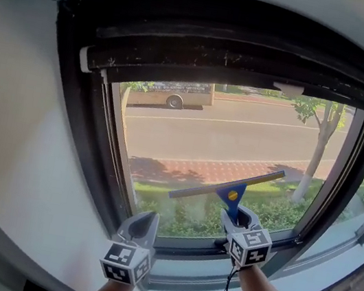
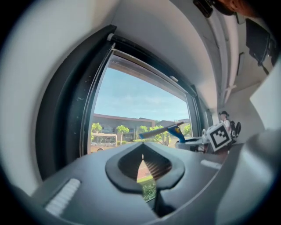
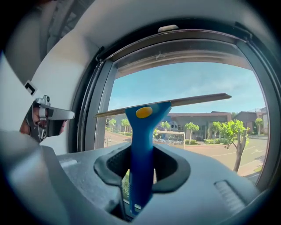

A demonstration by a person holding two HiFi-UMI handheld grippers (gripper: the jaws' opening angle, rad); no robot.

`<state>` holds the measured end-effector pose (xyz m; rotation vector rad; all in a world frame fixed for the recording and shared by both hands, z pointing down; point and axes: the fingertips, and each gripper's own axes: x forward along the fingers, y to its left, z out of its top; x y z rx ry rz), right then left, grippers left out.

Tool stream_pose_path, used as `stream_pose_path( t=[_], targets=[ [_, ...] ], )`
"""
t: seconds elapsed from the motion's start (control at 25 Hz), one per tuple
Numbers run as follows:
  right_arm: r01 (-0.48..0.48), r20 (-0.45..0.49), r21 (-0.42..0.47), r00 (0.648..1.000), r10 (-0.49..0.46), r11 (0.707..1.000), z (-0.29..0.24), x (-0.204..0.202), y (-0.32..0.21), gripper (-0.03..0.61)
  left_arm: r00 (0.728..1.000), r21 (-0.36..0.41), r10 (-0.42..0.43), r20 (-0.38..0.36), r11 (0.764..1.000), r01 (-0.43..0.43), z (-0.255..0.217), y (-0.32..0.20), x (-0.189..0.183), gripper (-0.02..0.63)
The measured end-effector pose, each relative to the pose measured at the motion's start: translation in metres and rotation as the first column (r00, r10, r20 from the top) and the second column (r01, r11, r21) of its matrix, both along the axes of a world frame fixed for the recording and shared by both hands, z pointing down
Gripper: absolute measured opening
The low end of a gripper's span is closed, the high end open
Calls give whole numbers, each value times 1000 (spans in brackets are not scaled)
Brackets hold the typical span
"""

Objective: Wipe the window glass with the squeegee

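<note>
A blue-handled squeegee [image 1: 229, 191] with a yellow dot and a long dark blade [image 1: 227, 183] lies tilted against the lower window glass [image 1: 225, 135]. My right gripper [image 1: 238, 219] is shut on its handle [image 3: 141, 158], and the blade [image 3: 175, 103] crosses the pane above the jaws. My left gripper [image 1: 143, 221] hangs shut and empty near the lower left corner of the frame, left of the squeegee [image 2: 169, 129]. Its jaws [image 2: 142, 169] meet with nothing between them.
A thick black window frame [image 1: 70, 108] surrounds the pane, with a roller bar [image 1: 231, 66] across the top. White wall [image 1: 7, 145] is at left, a sill [image 1: 328, 265] below. Outside are a road, trees and a bus.
</note>
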<state>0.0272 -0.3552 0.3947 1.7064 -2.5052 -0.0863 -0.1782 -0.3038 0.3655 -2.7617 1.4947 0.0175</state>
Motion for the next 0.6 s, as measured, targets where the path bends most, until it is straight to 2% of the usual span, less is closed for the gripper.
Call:
stream_pose_path(
  t=[0.16,0.36,0.6],
  targets=[
    [-12,46,63,999,9,998,-51,-23,-7,129,1000,28,14,9,999,-15,-12,6,-1,5],
    [-44,95,149,995,30,988,-119,-54,-23,129,1000,93,14,24,996,-16,-50,14,-11,5],
    [-84,159,216,986,50,973,-187,-86,-37,129,1000,88,6,12,996,-7,-68,20,-31,5]
  ],
)
